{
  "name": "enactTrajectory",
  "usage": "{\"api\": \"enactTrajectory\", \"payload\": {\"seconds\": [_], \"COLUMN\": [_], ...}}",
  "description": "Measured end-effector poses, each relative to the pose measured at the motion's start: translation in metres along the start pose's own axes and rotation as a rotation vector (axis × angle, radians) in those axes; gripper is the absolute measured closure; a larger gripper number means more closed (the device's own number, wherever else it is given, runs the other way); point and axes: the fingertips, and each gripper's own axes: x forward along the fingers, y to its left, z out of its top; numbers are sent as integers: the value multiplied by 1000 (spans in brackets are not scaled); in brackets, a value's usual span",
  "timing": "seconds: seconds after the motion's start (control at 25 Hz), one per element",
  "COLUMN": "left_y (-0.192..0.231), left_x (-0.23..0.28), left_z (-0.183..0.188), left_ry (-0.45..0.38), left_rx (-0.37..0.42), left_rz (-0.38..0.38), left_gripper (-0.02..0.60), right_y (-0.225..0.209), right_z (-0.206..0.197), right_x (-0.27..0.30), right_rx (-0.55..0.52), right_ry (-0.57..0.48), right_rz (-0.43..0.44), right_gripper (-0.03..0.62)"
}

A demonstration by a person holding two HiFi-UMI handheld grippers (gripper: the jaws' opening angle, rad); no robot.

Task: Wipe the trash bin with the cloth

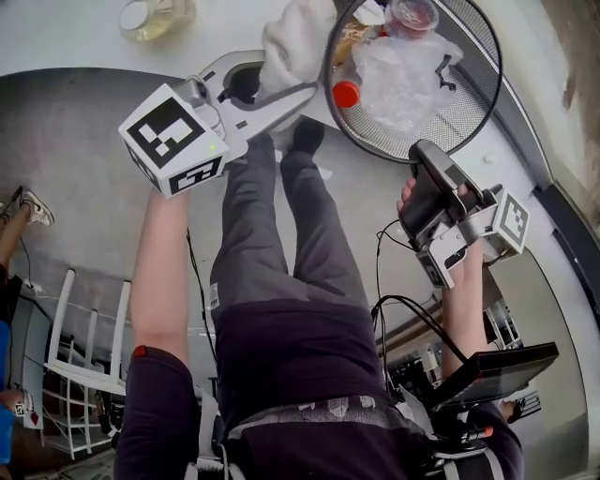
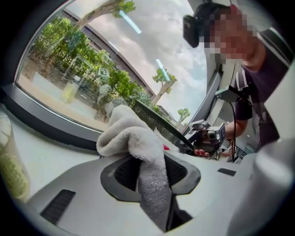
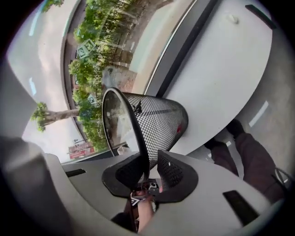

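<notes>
The black wire-mesh trash bin (image 1: pixel 469 103) stands tilted on the white table, its mouth turned toward me. Inside lie a clear plastic bag, a red-capped bottle (image 1: pixel 346 94) and a clear cup (image 1: pixel 412 14). My right gripper (image 1: pixel 424 155) is at the bin's near rim. In the right gripper view the rim (image 3: pixel 138 138) runs between the two pads of that gripper (image 3: pixel 150 173), which are shut on it. My left gripper (image 1: pixel 267 89) is shut on a white terry cloth (image 1: pixel 292 42) just left of the bin. The cloth (image 2: pixel 129 136) bulges out above the left gripper's pads (image 2: pixel 150 173).
A glass jar (image 1: pixel 150 14) stands at the far left of the curved white table (image 1: pixel 56 37). A window frame runs behind the table. My legs reach under the table's edge. A dark tablet-like device (image 1: pixel 497 370) hangs by my right hip.
</notes>
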Motion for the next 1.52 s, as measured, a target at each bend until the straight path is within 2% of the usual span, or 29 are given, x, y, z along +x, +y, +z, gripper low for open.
{"api": "enactTrajectory", "payload": {"seconds": [0.2, 0.36, 0.44, 0.52, 0.56, 0.68, 0.76, 0.84, 0.88, 1.0, 1.04, 1.24, 1.36, 1.52], "left_y": [-37, -53, -42, -16, -1, 37, 49, 49, 45, 37, 36, 34, 30, 5], "left_x": [17, 13, 9, 1, -6, -28, -37, -38, -36, -23, -20, -6, 10, 48], "left_z": [-22, -30, -33, -27, -19, 20, 44, 51, 49, 42, 41, 37, 33, 12], "left_ry": [64, 88, 105, 94, 90, 94, 88, 88, 88, 98, 98, 112, 151, 173], "left_rx": [20, 26, 64, 79, 93, 200, 261, 317, 339, 353, 347, 317, 347, 315], "left_rz": [-59, -90, -43, 50, 97, 202, 219, 204, 192, 166, 159, 127, 126, 64], "left_gripper": [472, 472, 472, 472, 472, 472, 472, 472, 472, 472, 472, 472, 472, 472], "right_y": [5, 4, 3, -2, -4, 4, 17, 17, 14, 6, 5, 2, 3, -16], "right_z": [-6, -6, -3, 1, 4, 17, 24, 21, 16, 3, 1, -7, -5, -4], "right_x": [4, 5, 3, -1, -4, -12, -13, -8, -4, 3, 3, 4, 3, -2], "right_rx": [28, -39, -121, -222, -272, -410, -485, -517, -493, -300, -252, -84, 26, 211], "right_ry": [20, 65, 78, 77, 73, 30, 10, 39, 67, 120, 118, 78, 64, 87], "right_rz": [-4, 9, 0, -41, -67, -128, -139, -147, -138, -87, -78, -21, 37, 105], "right_gripper": [510, 508, 500, 468, 461, 414, 414, 416, 416, 448, 485, 494, 497, 511]}}
